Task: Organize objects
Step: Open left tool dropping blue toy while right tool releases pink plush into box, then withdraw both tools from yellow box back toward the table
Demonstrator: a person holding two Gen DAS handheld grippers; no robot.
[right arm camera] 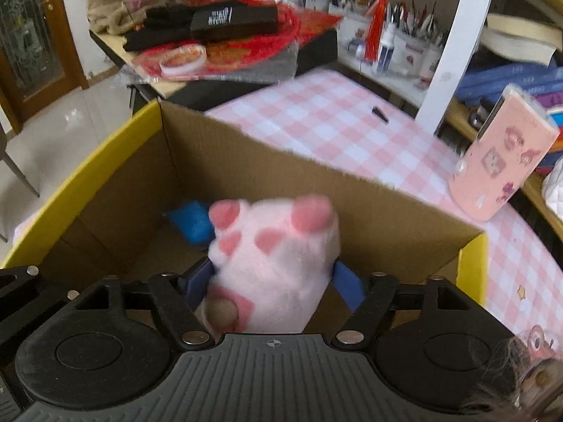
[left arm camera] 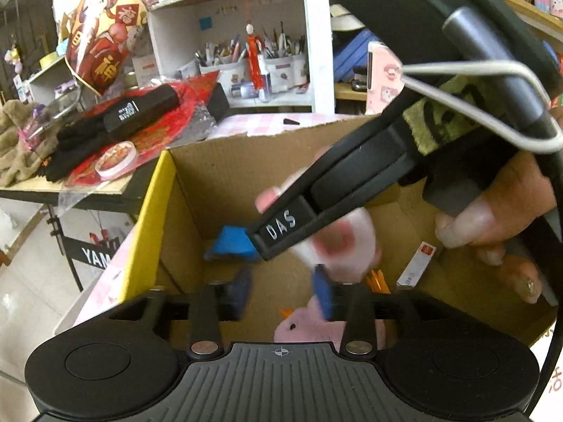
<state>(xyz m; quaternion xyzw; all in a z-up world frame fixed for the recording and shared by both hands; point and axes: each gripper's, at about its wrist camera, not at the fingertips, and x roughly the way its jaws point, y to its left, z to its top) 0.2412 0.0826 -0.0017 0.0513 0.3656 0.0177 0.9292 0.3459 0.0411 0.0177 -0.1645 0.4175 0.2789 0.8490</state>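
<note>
The right gripper [right arm camera: 272, 281] has its blue fingers [right arm camera: 346, 286] clamped on the pink plush toy [right arm camera: 278, 260], holding it over the cardboard box [right arm camera: 316, 183] ahead, likely for dropping in. The left gripper [left arm camera: 281, 295] hangs above the box, fingers apart and empty.

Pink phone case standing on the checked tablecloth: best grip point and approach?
Grip the pink phone case across its thin faces near the upper end, coming from above. It stands tilted on the tablecloth beside the cardboard box, so its top is exposed; its flat faces suit the claw's pads.
</note>
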